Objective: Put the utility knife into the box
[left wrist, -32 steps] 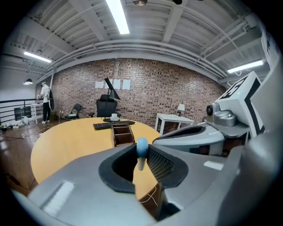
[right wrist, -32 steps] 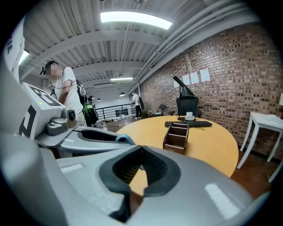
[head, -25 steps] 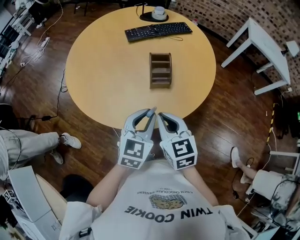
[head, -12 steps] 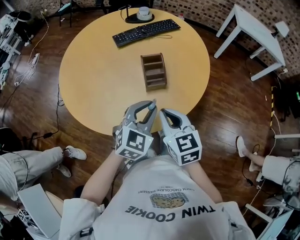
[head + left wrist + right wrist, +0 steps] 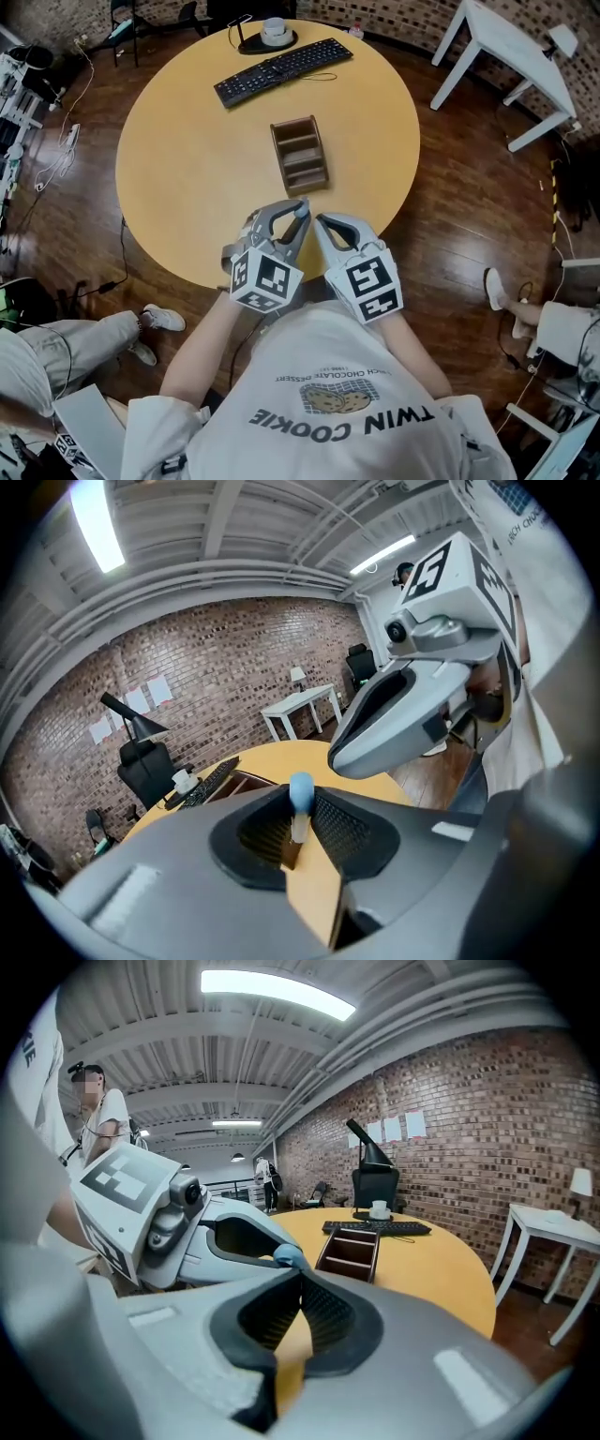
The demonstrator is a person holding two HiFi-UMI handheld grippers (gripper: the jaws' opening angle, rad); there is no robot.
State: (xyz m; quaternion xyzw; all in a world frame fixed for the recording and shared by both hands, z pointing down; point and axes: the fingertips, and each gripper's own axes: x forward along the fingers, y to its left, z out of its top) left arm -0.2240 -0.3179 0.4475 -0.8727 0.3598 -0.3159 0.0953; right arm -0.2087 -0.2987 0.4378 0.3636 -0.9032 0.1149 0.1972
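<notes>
The brown wooden box (image 5: 300, 155) with open compartments stands near the middle of the round yellow table (image 5: 187, 159). My left gripper (image 5: 298, 216) is over the table's near edge, shut on the utility knife (image 5: 299, 803), whose blue end (image 5: 301, 788) sticks out past the jaws. That blue end (image 5: 289, 1257) also shows in the right gripper view. My right gripper (image 5: 322, 223) is close beside the left one, and its jaws meet at the tips (image 5: 300, 1279) with nothing between them. The box (image 5: 354, 1249) lies a short way ahead of both grippers.
A black keyboard (image 5: 281, 59) lies at the table's far side, with a white cup (image 5: 274, 30) on a dark round mat behind it. A white side table (image 5: 511, 56) stands to the right on the wooden floor. A seated person's legs (image 5: 56, 347) are at the lower left.
Both grippers have moved forward from the table's near edge toward the box. The left gripper has rolled, so its marker cube sits tilted now. The knife stays gripped.
</notes>
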